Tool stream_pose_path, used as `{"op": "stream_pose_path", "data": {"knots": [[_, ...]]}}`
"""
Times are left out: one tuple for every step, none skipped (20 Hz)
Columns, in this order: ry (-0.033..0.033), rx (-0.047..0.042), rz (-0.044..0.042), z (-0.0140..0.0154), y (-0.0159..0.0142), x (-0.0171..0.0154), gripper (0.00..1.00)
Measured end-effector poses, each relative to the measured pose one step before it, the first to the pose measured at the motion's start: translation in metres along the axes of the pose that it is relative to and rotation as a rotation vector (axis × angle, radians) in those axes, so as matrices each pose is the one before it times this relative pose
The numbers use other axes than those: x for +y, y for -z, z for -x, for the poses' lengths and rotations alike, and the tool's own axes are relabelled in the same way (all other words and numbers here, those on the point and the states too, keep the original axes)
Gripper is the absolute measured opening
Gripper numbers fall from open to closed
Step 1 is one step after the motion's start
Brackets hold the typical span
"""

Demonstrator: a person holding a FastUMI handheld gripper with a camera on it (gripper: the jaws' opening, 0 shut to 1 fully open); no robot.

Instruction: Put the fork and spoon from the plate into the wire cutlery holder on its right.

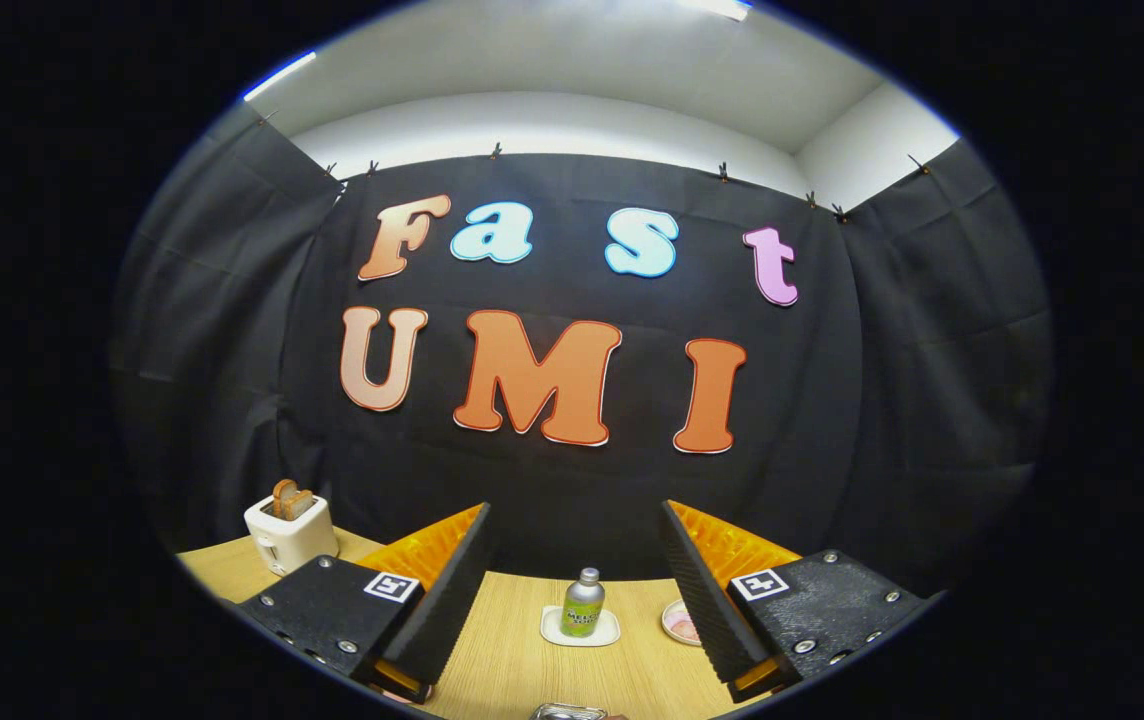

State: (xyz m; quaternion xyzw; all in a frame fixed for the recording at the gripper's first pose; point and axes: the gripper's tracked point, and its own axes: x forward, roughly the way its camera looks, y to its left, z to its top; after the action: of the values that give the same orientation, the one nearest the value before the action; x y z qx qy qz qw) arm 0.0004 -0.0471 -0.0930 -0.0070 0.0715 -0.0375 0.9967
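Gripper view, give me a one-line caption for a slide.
Open gripper held above a wooden table, a small bottle on a coaster beyond its fingers, a toaster off to the left.

Your gripper (572,600) hangs above the desk (512,650) with its fingers (447,590) spread wide and nothing between them. Beyond them a bottle (583,604) stands upright on a coaster (580,628). Far left sits a toaster (290,532) holding bread.
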Motion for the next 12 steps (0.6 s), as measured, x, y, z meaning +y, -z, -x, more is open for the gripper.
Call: {"op": "stream_pose_path", "data": {"knots": [[0.00105, -0.00192, -0.00087, -0.00003, -0.0011, 0.00083, 0.98], [-0.00241, -0.00274, -0.00226, -0.00154, -0.00078, -0.0003, 0.98], [-0.00056, -0.00555, -0.00106, -0.00095, -0.00137, 0.00156, 0.98], [-0.00199, -0.0038, -0.00071, -0.00053, -0.00256, 0.0005, 0.98], [-0.00011, -0.0036, 0.00236, 0.00032, -0.00096, 0.00085, 0.98], [-0.00216, -0.0009, 0.00294, -0.00169, 0.00009, 0.00116, 0.98], [0.00011, -0.0004, 0.00351, -0.00052, 0.00005, 0.00123, 0.98], [-0.00171, 0.00007, 0.00091, -0.0001, -0.00046, 0.00054, 0.98], [-0.00213, -0.00092, -0.00136, 0.00085, -0.00069, 0.00158, 0.98], [-0.00036, -0.00061, -0.00217, -0.00011, -0.00027, 0.00007, 0.98], [-0.00077, 0.00288, -0.00209, -0.00025, 0.00068, 0.00038, 0.98], [0.00357, 0.00141, -0.00072, -0.00096, 0.00061, -0.00049, 0.98]]}}
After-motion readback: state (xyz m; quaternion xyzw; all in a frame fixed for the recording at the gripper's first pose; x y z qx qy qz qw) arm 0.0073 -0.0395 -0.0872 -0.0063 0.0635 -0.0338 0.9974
